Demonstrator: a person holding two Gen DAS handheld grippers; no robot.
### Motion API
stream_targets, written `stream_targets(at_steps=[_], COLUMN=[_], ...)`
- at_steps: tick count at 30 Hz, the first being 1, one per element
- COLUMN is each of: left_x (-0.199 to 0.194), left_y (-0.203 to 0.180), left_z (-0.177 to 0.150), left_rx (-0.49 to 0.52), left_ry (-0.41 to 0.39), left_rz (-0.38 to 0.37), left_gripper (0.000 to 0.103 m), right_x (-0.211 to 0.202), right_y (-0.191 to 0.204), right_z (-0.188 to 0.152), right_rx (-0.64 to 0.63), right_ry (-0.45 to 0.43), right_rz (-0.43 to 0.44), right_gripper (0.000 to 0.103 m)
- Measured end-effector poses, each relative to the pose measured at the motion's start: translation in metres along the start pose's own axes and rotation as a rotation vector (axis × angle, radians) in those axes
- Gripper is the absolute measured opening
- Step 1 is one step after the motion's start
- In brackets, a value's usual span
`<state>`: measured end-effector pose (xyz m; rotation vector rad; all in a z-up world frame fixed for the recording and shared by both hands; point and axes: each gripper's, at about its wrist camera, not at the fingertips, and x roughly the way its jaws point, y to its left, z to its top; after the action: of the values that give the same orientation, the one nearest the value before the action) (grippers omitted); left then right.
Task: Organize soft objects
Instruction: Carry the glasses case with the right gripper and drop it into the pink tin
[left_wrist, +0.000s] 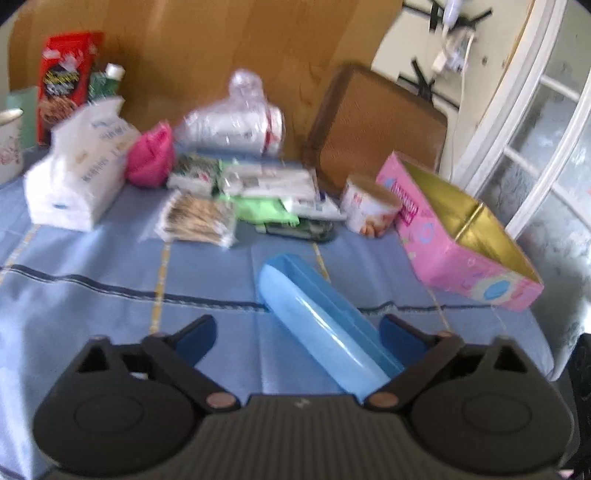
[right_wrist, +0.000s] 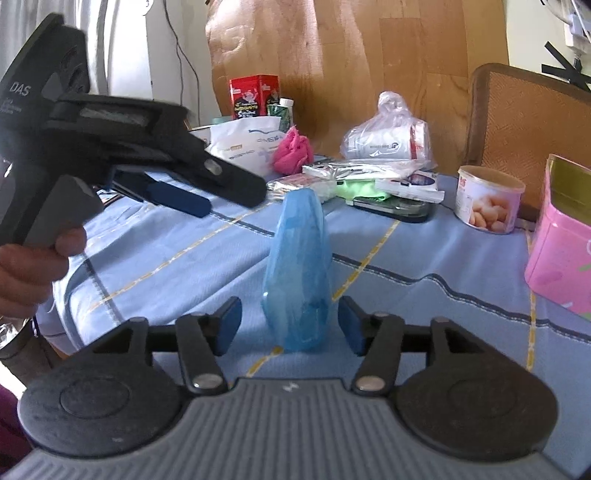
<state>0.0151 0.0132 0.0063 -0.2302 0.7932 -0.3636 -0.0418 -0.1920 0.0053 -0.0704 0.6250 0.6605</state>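
Left wrist view
Your left gripper (left_wrist: 297, 334): its fingers are spread wide and released; nothing is clamped between them.
Blue plastic roll (left_wrist: 325, 326): it lies on the blue tablecloth (left_wrist: 92, 314), slanted from upper left to lower right. Its near end passes between your fingers and sits just beside the right blue pad (left_wrist: 400, 341); I cannot tell if they touch.
Pink box (left_wrist: 458, 240): open on top, gold inside, at the right edge of the table.
Round tin (left_wrist: 369, 210): just left of the pink box.
Tissue pack (left_wrist: 79, 173): white, at far left, with a pink cloth (left_wrist: 151, 157) beside it.
Cotton swab bag (left_wrist: 199, 219): in front of a flat pile of packets (left_wrist: 266, 184).
Clear plastic bag (left_wrist: 236, 123): behind the pile, near the wooden wall.
Red snack box (left_wrist: 64, 83): stands at the far left, behind the tissue pack.

Right wrist view
Your right gripper (right_wrist: 290, 326): fingers are open; they stand on both sides of the blue plastic roll (right_wrist: 299, 273) with a gap on each side, so nothing is grasped.
Blue plastic roll: it runs away from you along the tablecloth (right_wrist: 424, 295), its near end between your pads.
Your left gripper (right_wrist: 221, 192): it hangs in the air at upper left, above the table, held by your left hand (right_wrist: 33, 266). Its fingers point toward the far end of the roll; from this side I cannot tell how wide they are.
Round tin (right_wrist: 487, 199) and pink box (right_wrist: 561, 240): at the right, well apart from the roll.
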Motion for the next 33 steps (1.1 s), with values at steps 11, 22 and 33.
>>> stream_targets(at_steps=[11,22,33], left_x=[0.035,0.124,0.082], left_y=[-0.079,-0.23,-0.174], left_z=[0.047,0.093,0.093], left_rx=[0.134,0.354,0.276], left_ry=[0.004,-0.031,-0.158], left_rz=[-0.196,-0.427,-0.358], left_gripper=[0.06,0.06,0.067], right_x=[-0.035,-0.094,-0.106], right_y=[-0.026,-0.127,-0.15], right_z=[0.0,0.015,0.005], right_rx=[0.088,0.13,0.276], right_ry=[-0.171,-0.311,-0.389], right_rz=[-0.167,-0.631,-0.652], right_gripper=[0.037,0.038,0.057])
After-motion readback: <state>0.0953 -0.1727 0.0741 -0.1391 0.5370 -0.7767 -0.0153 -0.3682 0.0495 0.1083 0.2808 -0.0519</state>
